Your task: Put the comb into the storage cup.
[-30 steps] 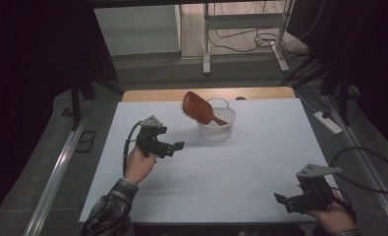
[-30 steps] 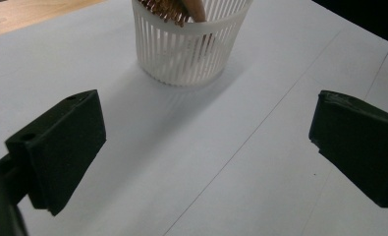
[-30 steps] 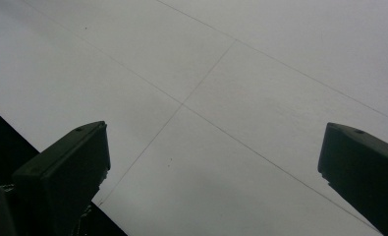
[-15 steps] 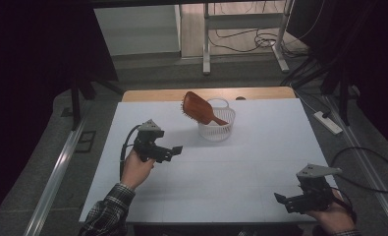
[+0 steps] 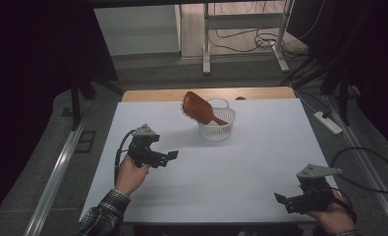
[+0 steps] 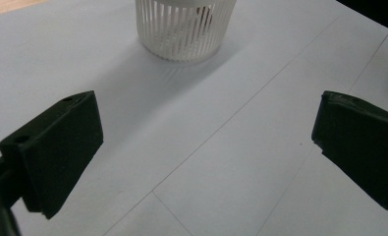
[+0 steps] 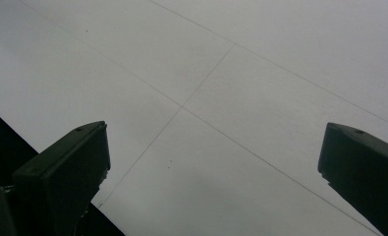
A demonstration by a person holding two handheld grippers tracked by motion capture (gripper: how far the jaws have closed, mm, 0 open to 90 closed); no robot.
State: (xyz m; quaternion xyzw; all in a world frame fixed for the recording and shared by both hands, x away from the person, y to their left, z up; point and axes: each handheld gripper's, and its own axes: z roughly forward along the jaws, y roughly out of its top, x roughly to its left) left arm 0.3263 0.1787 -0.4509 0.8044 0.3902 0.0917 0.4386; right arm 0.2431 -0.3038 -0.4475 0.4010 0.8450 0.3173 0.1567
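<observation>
My left gripper (image 5: 172, 155), jaws spread wide and empty, points at the white slatted plastic basket (image 5: 216, 129) holding a reddish-brown wooden paddle hairbrush (image 5: 199, 108) at the white table's (image 5: 260, 162) far middle; my right gripper (image 5: 280, 199) hovers wide open near the front edge.

A power strip (image 5: 327, 122) lies on the floor right of the table (image 5: 260, 162).

Left gripper (image 5: 172, 155) is held above the table at the left, jaws spread wide and empty, pointing right and forward. Right gripper (image 5: 279, 198) sits low at the near right edge, jaws likewise wide apart and empty, pointing left. Both forearms enter from below.
</observation>
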